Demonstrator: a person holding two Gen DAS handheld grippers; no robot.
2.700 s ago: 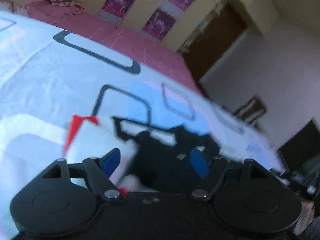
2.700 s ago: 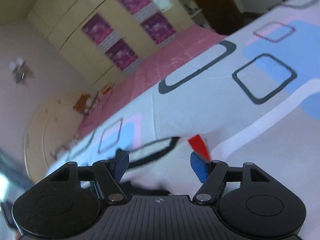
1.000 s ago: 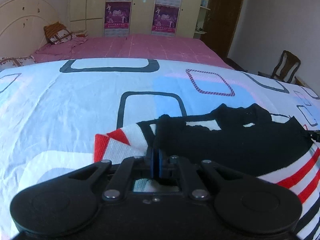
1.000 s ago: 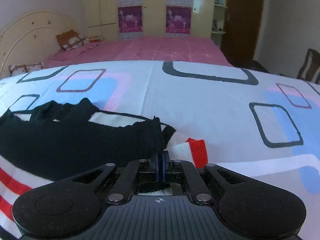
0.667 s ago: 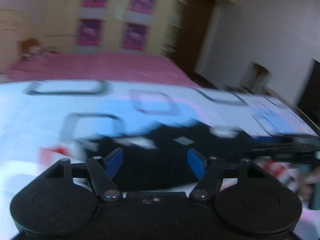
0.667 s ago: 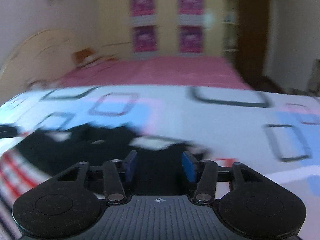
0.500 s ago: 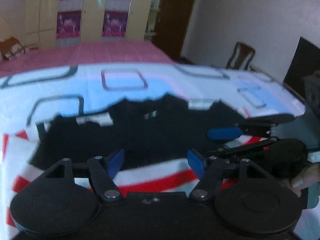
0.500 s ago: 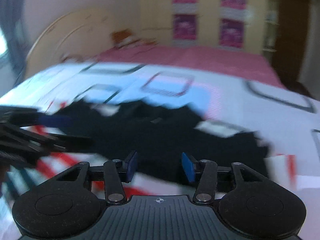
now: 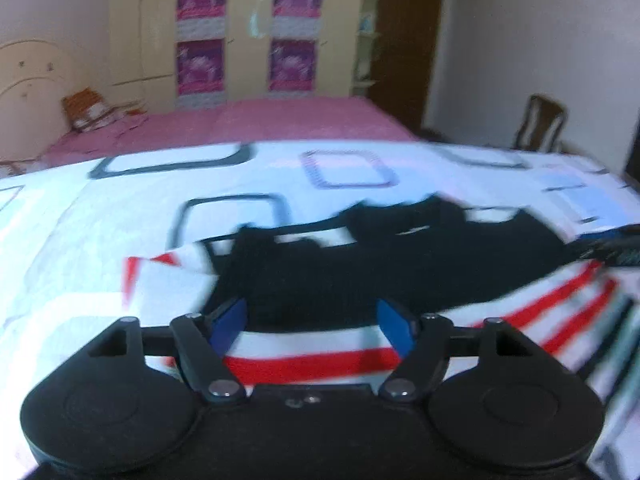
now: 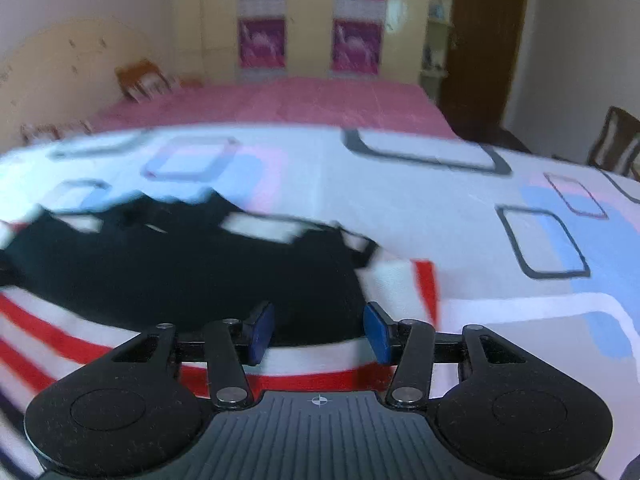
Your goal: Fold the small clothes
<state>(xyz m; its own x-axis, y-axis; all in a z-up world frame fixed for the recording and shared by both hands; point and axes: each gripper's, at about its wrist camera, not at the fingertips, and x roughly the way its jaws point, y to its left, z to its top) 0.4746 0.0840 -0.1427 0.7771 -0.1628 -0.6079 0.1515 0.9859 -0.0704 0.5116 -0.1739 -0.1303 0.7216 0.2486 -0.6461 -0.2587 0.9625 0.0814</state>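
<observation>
Both grippers' fingers apart, empty, over sweater (image 9: 360,264) on bed (image 9: 120,220). Blurred view; next grasp probably side edges, symmetric, fabric kept flat.

Sweater (image 9: 360,264) soft knit; bedsheet (image 10: 420,184) smooth cloth; tool (image 10: 316,330) matt blk plastic, metal rivets.

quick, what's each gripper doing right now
Left gripper: jaws open, holding nothing, above the sweater.
Right gripper: jaws open, holding nothing.

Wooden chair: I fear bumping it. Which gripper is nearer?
Right. Chair stands right of the bed; right gripper hovers over the sweater's right side, left gripper farther left.
</observation>
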